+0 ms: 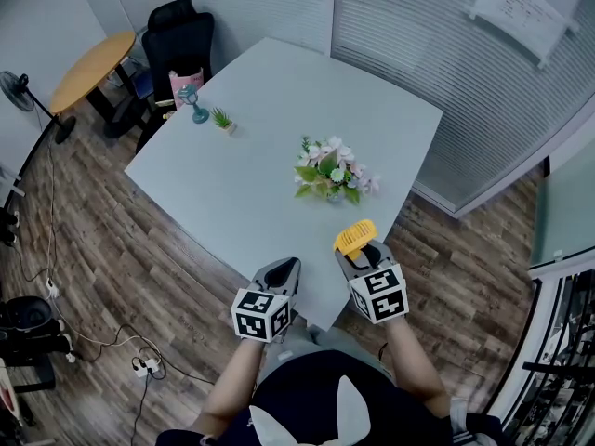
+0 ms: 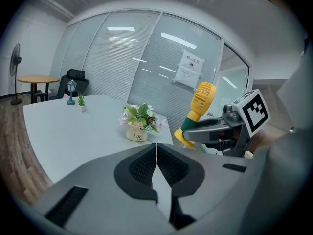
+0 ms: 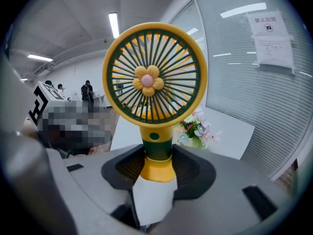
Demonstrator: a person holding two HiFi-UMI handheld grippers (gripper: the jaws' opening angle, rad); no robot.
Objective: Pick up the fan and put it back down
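The small yellow fan [image 3: 154,80] with a green stem and a flower at its hub is held upright off the white table [image 1: 232,184]. My right gripper [image 3: 157,161] is shut on its stem, pads on both sides. In the head view the fan [image 1: 356,237] sticks out of the right gripper [image 1: 363,256] near the table's front right edge. From the left gripper view the fan [image 2: 200,109] hangs in the air at the right. My left gripper [image 2: 156,161] is shut with nothing in it, low over the table's front edge [image 1: 282,275].
A pot of flowers [image 1: 332,172] stands on the table beyond the fan. A small potted plant [image 1: 223,120] and a teal lamp figure [image 1: 192,102] sit near the far left corner. A black chair [image 1: 178,37] and a round wooden table [image 1: 90,68] stand behind.
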